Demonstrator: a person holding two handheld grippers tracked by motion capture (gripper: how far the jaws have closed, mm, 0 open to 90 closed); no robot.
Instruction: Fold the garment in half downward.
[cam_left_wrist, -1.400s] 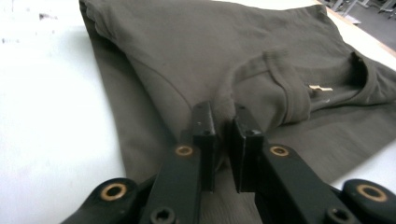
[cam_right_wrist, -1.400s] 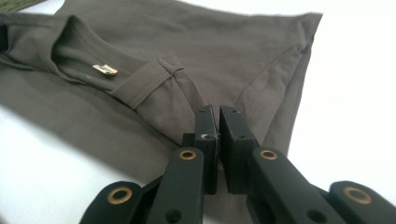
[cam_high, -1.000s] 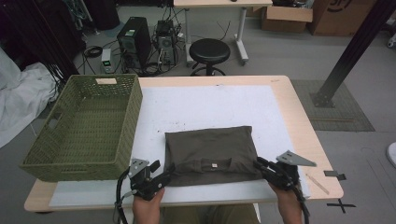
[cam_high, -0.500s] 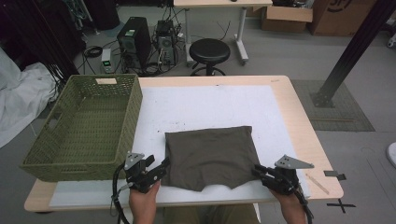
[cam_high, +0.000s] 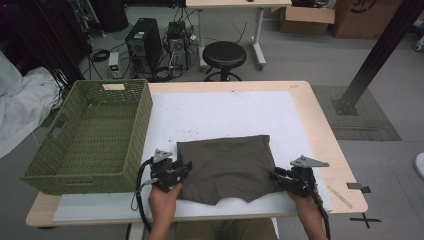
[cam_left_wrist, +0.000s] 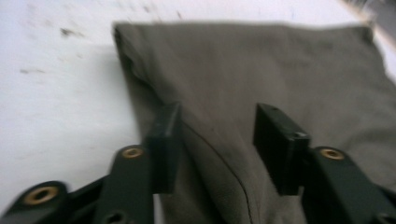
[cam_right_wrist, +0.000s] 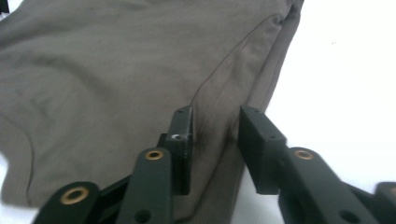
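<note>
A folded olive-brown garment (cam_high: 225, 162) lies flat on the white mat (cam_high: 225, 110) near the table's front edge. My left gripper (cam_high: 185, 168) sits at the garment's left edge. Its jaws have just been closing and stand apart (cam_left_wrist: 218, 110) with the cloth (cam_left_wrist: 280, 60) lying between them. My right gripper (cam_high: 277, 176) is at the garment's front right corner. Its jaws have just been opening (cam_right_wrist: 216, 113), and a raised fold of the cloth (cam_right_wrist: 116, 60) runs between them.
A green woven basket (cam_high: 142, 115) stands on the table's left side, close to the left gripper. The wooden table edge (cam_high: 320, 115) borders the mat on the right. Behind the table are a black stool (cam_high: 224, 52) and computer cases on the floor.
My left gripper moved forward and right onto the garment's left edge, jaws narrower. My right gripper shifted slightly inward at the front right corner. The garment's front edge now curves up in the middle.
</note>
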